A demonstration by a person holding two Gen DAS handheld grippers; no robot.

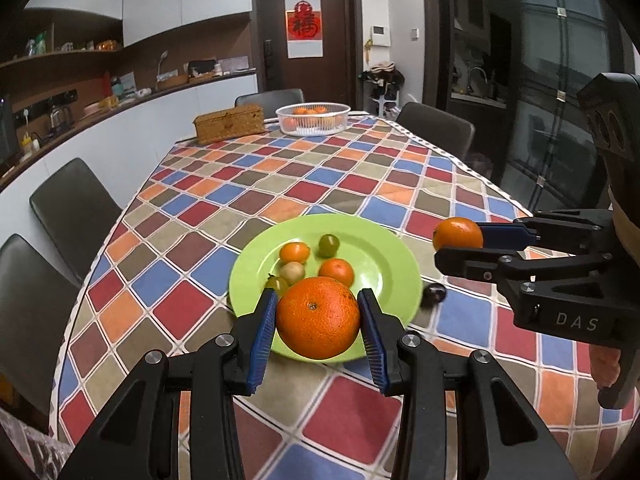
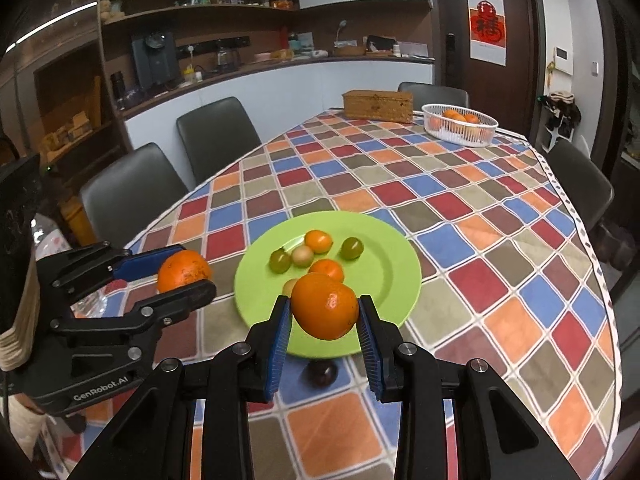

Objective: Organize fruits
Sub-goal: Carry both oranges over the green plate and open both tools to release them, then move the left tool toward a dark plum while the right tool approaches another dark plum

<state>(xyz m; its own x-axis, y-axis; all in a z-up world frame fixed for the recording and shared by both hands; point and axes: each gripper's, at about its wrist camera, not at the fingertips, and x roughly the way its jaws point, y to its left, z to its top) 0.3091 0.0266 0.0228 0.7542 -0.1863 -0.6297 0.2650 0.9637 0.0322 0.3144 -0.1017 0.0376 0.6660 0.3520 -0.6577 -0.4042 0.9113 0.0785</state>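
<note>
Oranges are mid-carry: left hand-held gripper (image 1: pixel 318 322) clamps a big orange (image 1: pixel 318 318), right hand-held gripper (image 2: pixel 324 310) clamps a smaller orange (image 2: pixel 325 306), both above the plate's (image 1: pixel 384 248) near rim. Small fruits lie on the plate; a dark one, perhaps a plum (image 2: pixel 321 373), sits on the counter (image 1: pixel 340 176). Next, probably, a long reach to the far basket (image 1: pixel 313 119), already holding oranges.

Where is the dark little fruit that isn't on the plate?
The dark fruit lies on the tablecloth just off the near rim of the green plate, below the right gripper's orange.
</note>
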